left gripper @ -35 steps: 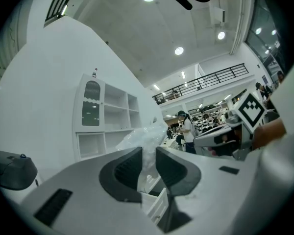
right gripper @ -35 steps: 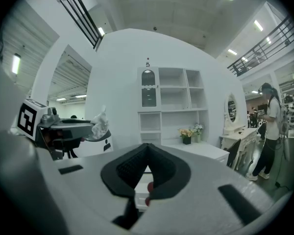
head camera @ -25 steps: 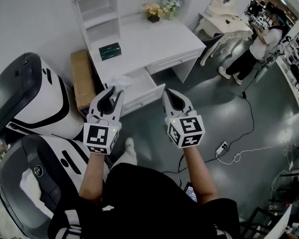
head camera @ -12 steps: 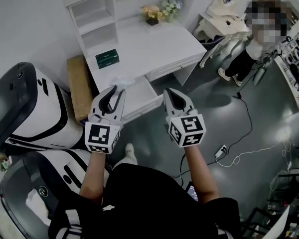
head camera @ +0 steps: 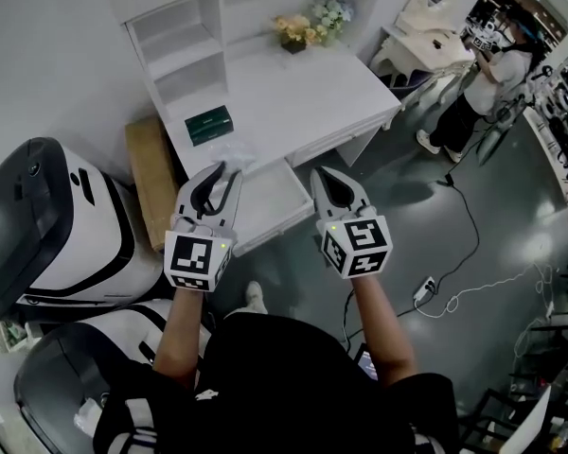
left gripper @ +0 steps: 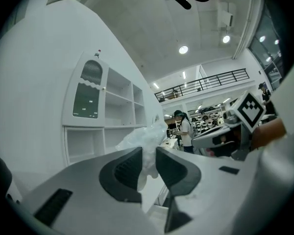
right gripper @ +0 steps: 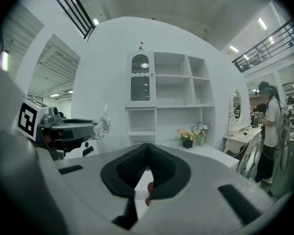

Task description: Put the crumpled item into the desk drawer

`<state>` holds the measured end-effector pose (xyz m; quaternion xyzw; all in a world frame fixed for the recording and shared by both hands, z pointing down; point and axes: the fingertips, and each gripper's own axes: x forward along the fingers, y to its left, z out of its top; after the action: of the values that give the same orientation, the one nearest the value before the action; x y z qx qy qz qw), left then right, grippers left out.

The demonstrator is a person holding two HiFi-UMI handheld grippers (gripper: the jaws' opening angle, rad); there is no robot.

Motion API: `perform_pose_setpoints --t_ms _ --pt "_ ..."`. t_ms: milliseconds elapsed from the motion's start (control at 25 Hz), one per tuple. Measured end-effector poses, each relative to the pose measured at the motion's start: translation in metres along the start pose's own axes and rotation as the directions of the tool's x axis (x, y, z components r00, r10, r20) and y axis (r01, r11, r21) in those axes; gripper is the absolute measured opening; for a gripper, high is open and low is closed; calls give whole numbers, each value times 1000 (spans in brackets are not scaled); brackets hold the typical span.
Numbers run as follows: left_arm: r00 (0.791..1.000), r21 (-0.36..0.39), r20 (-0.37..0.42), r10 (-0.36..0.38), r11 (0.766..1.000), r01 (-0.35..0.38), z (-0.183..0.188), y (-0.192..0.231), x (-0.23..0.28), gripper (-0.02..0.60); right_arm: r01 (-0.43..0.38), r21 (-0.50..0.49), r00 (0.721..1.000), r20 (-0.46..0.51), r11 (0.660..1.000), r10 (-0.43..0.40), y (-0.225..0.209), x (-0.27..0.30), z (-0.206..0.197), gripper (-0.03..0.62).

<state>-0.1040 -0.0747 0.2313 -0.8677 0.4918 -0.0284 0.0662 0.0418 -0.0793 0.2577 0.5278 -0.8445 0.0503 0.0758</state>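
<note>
A crumpled clear plastic item [head camera: 230,153] [left gripper: 145,142] sits pinched between the dark pads of my left gripper [head camera: 226,169] [left gripper: 148,155], which is shut on it. It hangs over the near left corner of the white desk [head camera: 303,93], just left of the open desk drawer [head camera: 268,200]. My right gripper [head camera: 318,174] [right gripper: 147,148] is level beside it at the drawer's right, jaws shut and empty. In the right gripper view, the left gripper [right gripper: 71,127] shows at left with the crumpled item [right gripper: 102,121] at its tip.
On the desk lie a green box [head camera: 209,121] and a flower pot [head camera: 308,28] [right gripper: 188,135]. A cardboard box [head camera: 150,176] and white machines [head camera: 52,220] stand at left. A person [head camera: 492,78] stands at right; a cable and power strip [head camera: 424,291] lie on the floor.
Both grippers have moved forward toward the desk. The open drawer now lies between them, and the crumpled item stays held in the left gripper.
</note>
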Motion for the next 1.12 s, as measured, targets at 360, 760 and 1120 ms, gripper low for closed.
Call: perform_pose_setpoints --t_ms 360,760,1120 --pt "999 -22 -4 -37 999 37 -17 39 20 78 22 1 1000 -22 1000 -22 12 46 -1 -5" --pt "998 -29 -30 -57 998 56 -43 59 33 78 32 11 999 -40 999 -32 15 77 -15 -5" --pt "994 -23 -59 -93 996 92 -54 52 62 78 35 28 998 -54 999 -33 -4 96 -21 -5"
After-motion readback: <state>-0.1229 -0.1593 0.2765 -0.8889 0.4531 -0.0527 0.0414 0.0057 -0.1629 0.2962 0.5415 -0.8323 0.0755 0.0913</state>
